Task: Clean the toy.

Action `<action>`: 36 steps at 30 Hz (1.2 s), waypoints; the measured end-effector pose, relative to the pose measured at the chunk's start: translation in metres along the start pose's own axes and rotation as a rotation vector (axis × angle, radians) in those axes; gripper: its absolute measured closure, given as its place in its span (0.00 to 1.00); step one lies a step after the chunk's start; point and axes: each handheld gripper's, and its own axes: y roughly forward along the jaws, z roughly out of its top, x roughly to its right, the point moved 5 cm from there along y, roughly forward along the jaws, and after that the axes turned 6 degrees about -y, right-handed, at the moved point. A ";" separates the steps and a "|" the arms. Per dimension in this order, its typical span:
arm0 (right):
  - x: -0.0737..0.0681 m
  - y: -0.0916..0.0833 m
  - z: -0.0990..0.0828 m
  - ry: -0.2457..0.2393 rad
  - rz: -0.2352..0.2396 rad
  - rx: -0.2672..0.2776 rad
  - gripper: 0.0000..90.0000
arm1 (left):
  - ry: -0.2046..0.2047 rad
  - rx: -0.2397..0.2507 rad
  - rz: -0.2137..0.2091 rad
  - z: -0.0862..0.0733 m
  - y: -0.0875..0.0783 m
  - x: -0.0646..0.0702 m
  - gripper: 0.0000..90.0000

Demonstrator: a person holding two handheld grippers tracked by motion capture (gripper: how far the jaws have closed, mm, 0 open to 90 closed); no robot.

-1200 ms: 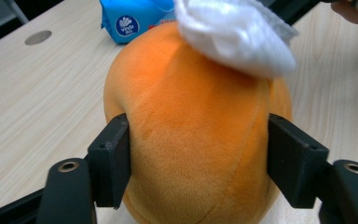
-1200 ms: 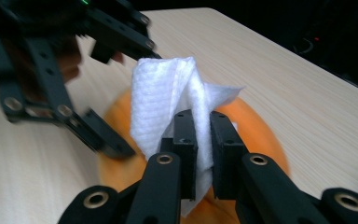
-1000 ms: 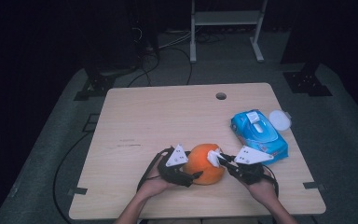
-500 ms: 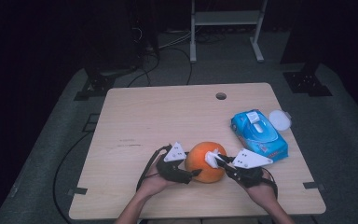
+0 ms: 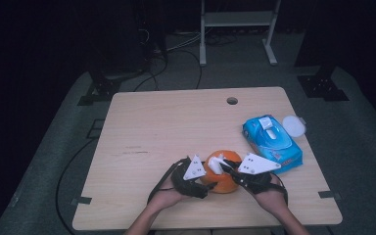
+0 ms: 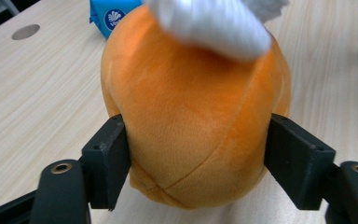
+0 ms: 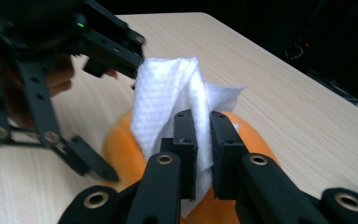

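The orange plush ball (image 5: 221,177) sits on the table (image 5: 176,127) near its front edge, between both grippers. The left gripper (image 6: 198,161) has its jaws set against the ball's two flanks; they have just been closing, then easing slightly, so the hold looks light. The right gripper (image 7: 201,140) has its jaws pressed together on a white wipe (image 7: 168,100), laid on top of the ball.

Risk: a hard wiping stroke could roll or squeeze the soft ball out of the left jaws (the fabric gives readily). The wipe could also slip from its narrow pinch.

Clearance: the front edge lies near the ball. The blue wipe pack (image 5: 271,143) stands just right of the ball. Open tabletop lies left of and beyond the ball.
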 end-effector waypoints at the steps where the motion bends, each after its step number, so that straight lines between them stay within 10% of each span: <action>1: 0.002 -0.002 -0.002 0.009 -0.005 -0.004 0.91 | -0.010 0.005 -0.011 0.000 0.000 -0.001 0.28; 7: 0.009 -0.014 -0.014 0.049 -0.014 -0.006 0.91 | -0.224 0.058 -0.111 0.002 0.002 -0.011 0.13; 11: 0.006 -0.020 -0.015 0.033 -0.021 -0.006 0.91 | -0.293 0.077 -0.163 0.002 0.008 -0.008 0.18; 23: -0.020 -0.007 0.015 -0.085 0.022 0.005 0.91 | -0.033 0.069 -0.053 0.011 0.003 0.014 0.35; 30: 0.007 -0.019 0.001 -0.001 -0.025 -0.003 0.91 | -0.029 0.064 -0.067 0.006 0.005 0.011 0.34; 36: 0.021 -0.032 -0.022 0.067 -0.046 -0.025 0.91 | -0.139 0.061 -0.147 0.004 0.005 0.006 0.21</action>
